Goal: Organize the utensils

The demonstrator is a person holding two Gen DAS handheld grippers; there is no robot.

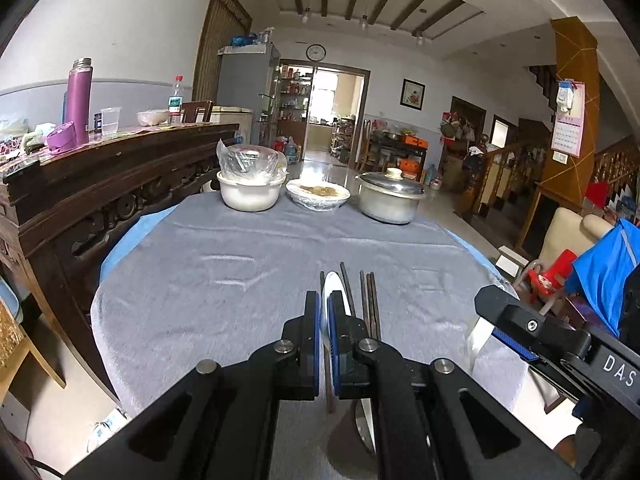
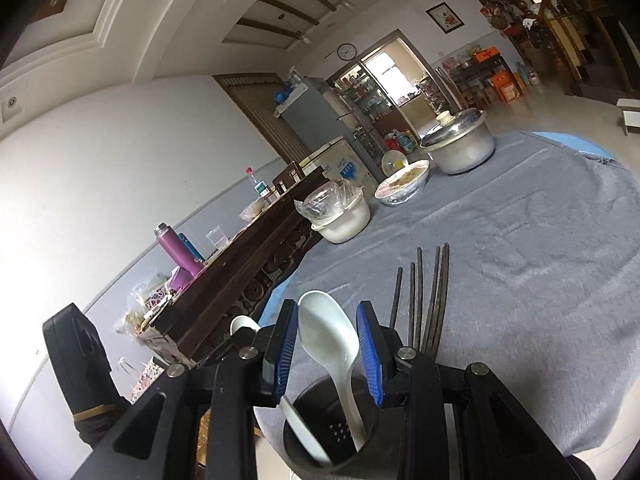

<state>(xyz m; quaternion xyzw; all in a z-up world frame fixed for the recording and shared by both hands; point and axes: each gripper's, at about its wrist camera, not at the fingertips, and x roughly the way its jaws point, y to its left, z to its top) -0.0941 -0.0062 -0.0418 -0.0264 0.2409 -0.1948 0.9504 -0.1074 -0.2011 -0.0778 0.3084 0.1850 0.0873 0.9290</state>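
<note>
Right tool (image 2: pixel 326 344) is grasping a white spoon (image 2: pixel 326 324) over the near holder (image 2: pixel 332 428); left tool (image 1: pixel 324 344) is clenching on another spoon (image 1: pixel 334 288); chopsticks (image 2: pixel 430 300) are waiting on the bench (image 2: pixel 540 280), so sorting is looking unfinished

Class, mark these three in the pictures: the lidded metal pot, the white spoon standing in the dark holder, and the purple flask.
Lidded metal pot (image 1: pixel 386 204): left wrist view, on its side wall.
White spoon (image 2: pixel 324 322): right wrist view, on its bowl.
Purple flask (image 1: pixel 78 100): left wrist view, on its body.
</note>
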